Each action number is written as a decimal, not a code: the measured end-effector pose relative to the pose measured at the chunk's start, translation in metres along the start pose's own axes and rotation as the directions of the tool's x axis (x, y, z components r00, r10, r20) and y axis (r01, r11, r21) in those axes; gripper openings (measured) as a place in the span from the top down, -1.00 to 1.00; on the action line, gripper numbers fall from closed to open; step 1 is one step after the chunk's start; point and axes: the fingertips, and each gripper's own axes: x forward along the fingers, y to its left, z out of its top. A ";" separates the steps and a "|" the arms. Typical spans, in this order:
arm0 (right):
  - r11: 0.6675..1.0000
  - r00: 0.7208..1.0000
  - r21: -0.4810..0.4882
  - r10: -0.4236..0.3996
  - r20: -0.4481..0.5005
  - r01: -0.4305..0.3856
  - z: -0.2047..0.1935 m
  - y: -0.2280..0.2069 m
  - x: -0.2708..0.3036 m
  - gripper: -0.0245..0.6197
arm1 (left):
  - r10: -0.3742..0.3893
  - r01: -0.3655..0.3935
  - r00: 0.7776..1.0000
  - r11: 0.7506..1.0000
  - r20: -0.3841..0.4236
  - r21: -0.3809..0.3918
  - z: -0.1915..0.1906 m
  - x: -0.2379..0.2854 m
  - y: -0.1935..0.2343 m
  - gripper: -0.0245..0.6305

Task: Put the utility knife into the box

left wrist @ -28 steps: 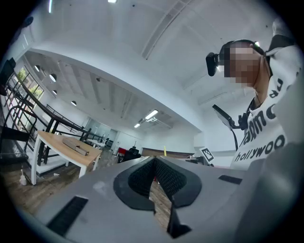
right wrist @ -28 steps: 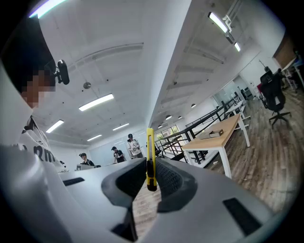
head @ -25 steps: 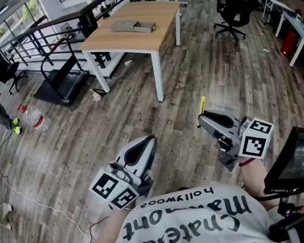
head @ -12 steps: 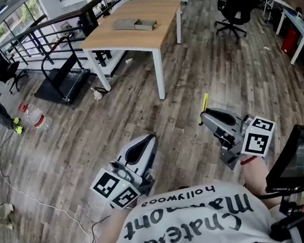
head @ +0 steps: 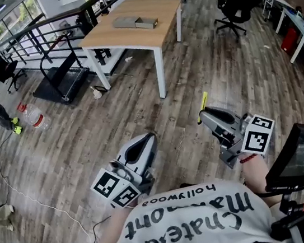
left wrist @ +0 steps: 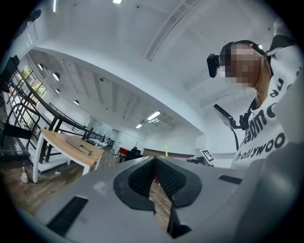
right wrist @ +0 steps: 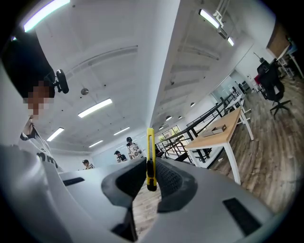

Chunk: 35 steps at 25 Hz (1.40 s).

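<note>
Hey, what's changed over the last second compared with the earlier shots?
Almost nothing. The right gripper has drifted very slightly up the head view, still shut on the utility knife. Nothing was picked up or let go. The left gripper stays shut and empty, and the box still lies on the far table.

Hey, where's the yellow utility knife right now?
The utility knife is clamped in the right gripper, at the head view's right, its yellow tip poking out over the wood floor, well short of the table holding the box.
</note>
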 end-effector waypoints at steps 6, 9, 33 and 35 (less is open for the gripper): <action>1.000 1.000 -0.004 -0.011 -0.021 0.011 -0.006 -0.003 0.016 0.73 | -0.001 0.001 1.000 1.000 0.007 -0.025 0.000 -0.007 0.014 0.90; 1.000 1.000 -0.003 -0.003 -0.030 0.003 -0.011 0.001 0.028 0.73 | 0.007 -0.007 1.000 0.999 0.013 -0.032 0.002 -0.014 0.024 0.90; 0.999 0.997 -0.034 -0.022 -0.077 0.020 -0.024 0.004 0.062 0.73 | 0.102 -0.104 0.994 0.994 -0.041 -0.041 -0.008 -0.032 0.076 0.90; 0.999 0.997 -0.044 -0.026 -0.071 0.023 -0.022 0.006 0.063 0.73 | 0.100 -0.101 0.994 0.994 -0.038 -0.029 -0.005 -0.033 0.077 0.90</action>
